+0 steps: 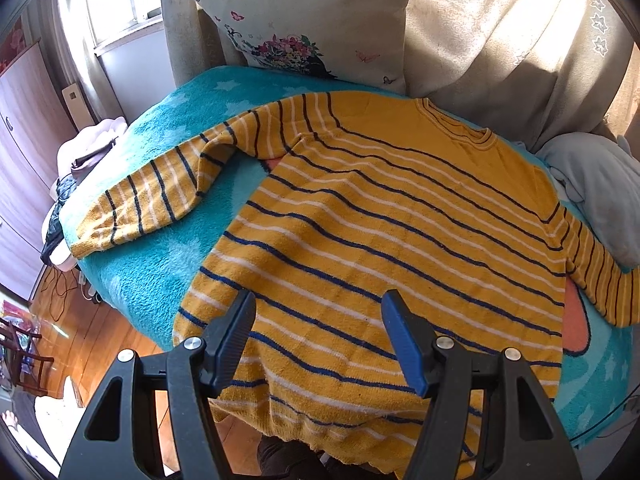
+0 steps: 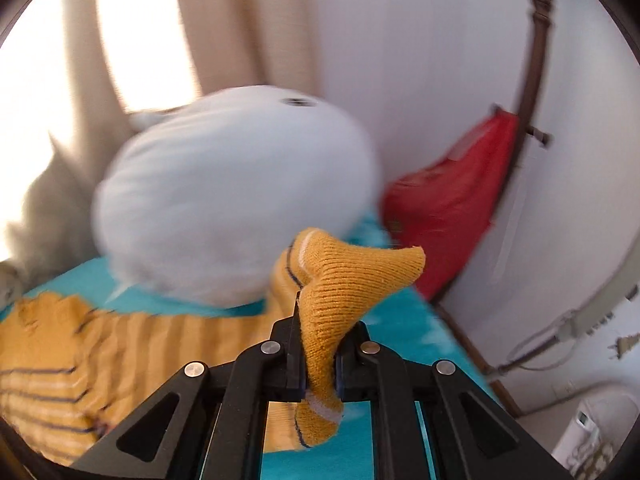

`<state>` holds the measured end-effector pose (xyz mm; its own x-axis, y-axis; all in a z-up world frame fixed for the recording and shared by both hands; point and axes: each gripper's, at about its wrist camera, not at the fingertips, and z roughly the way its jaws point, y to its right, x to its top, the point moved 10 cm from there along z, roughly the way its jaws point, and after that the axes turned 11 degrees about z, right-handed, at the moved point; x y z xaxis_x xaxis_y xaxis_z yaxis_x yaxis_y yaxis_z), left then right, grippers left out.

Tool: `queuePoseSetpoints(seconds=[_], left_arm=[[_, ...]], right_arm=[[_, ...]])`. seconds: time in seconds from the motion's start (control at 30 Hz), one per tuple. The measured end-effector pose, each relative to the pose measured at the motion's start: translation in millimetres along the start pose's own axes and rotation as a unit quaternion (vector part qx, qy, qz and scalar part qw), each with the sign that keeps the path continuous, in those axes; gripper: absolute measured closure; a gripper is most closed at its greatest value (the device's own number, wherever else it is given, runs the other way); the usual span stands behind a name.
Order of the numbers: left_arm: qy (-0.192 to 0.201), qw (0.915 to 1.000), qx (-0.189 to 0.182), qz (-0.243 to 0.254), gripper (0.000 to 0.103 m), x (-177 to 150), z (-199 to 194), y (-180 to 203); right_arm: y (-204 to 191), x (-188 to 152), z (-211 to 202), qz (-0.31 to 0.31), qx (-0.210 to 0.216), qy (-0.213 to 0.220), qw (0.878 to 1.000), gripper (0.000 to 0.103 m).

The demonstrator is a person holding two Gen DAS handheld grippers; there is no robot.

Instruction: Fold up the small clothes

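Note:
A small yellow sweater (image 1: 384, 232) with dark and white stripes lies spread flat on a turquoise blanket (image 1: 160, 280), neck at the far right, hem hanging over the near edge. Its left sleeve (image 1: 148, 200) lies bent toward the left. My left gripper (image 1: 320, 332) is open and empty, hovering over the sweater's lower body. In the right wrist view my right gripper (image 2: 318, 344) is shut on the cuff of the sweater's right sleeve (image 2: 340, 280), lifted above the blanket (image 2: 400, 320). The rest of the sweater (image 2: 80, 352) lies to the left, blurred.
A flowered cushion (image 1: 312, 28) stands behind the sweater against a covered backrest. A pale blue soft bundle (image 1: 600, 192) lies at the right; it shows large and blurred in the right wrist view (image 2: 232, 200). A red bag (image 2: 448, 204) sits against the wall. Wooden floor (image 1: 80, 332) lies below left.

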<state>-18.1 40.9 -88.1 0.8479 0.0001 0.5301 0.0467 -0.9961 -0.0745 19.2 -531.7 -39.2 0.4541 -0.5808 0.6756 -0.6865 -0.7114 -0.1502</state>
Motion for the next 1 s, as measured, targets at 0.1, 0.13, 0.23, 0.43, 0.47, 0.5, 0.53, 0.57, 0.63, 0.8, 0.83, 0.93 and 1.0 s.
queuePoseSetpoints(seconds=[0.1,0.13,0.23,0.43,0.47,0.5,0.53,0.57,0.63,0.8,0.83,0.93,1.0], left_arm=[[0.002,0.9999,0.007,-0.009,0.038,-2,-3,-8],[0.003,0.9999,0.01,-0.011,0.038,-3,-5,-11],[0.004,0.9994,0.026,-0.022,0.038,-9,-9,-29],[0.005,0.9959,0.052,-0.074,0.038,-18,-22,-89],[0.012,0.9949,0.066,-0.076,0.038,-17,-26,-103],[0.016,0.9939,0.075,-0.079,0.038,-17,-29,-115],[0.017,0.993,0.081,-0.084,0.038,-17,-30,-125],[0.016,0.9918,0.086,-0.093,0.038,-19,-30,-138],[0.018,0.9902,0.087,-0.108,0.038,-21,-30,-156],[0.01,0.989,0.088,-0.118,0.038,-23,-16,-188],[0.009,0.9891,0.086,-0.119,0.038,-22,-12,-193],[0.005,0.9902,0.073,-0.118,0.038,-19,-1,-201],[0.001,0.9916,0.064,-0.113,0.038,-17,8,-203]], right_arm=[[-51,-17,-13,-0.038,0.063,-0.014,0.997,0.094],[-67,-24,-16,-0.049,0.083,-0.02,0.995,0.094],[-129,-57,-27,-0.088,0.154,-0.055,0.983,0.094],[-243,-142,-53,-0.18,0.246,-0.111,0.946,0.094],[-262,-160,-58,-0.192,0.262,-0.126,0.937,0.094],[-279,-174,-63,-0.203,0.275,-0.137,0.93,0.094],[-291,-185,-69,-0.211,0.282,-0.141,0.925,0.094],[-308,-199,-72,-0.225,0.289,-0.145,0.919,0.094],[-336,-216,-77,-0.244,0.297,-0.15,0.911,0.094],[-395,-234,-74,-0.262,0.292,-0.149,0.908,0.094],[-406,-236,-71,-0.261,0.287,-0.151,0.909,0.094],[-434,-244,-58,-0.255,0.272,-0.167,0.913,0.094],[-455,-252,-47,-0.255,0.263,-0.18,0.913,0.094]])
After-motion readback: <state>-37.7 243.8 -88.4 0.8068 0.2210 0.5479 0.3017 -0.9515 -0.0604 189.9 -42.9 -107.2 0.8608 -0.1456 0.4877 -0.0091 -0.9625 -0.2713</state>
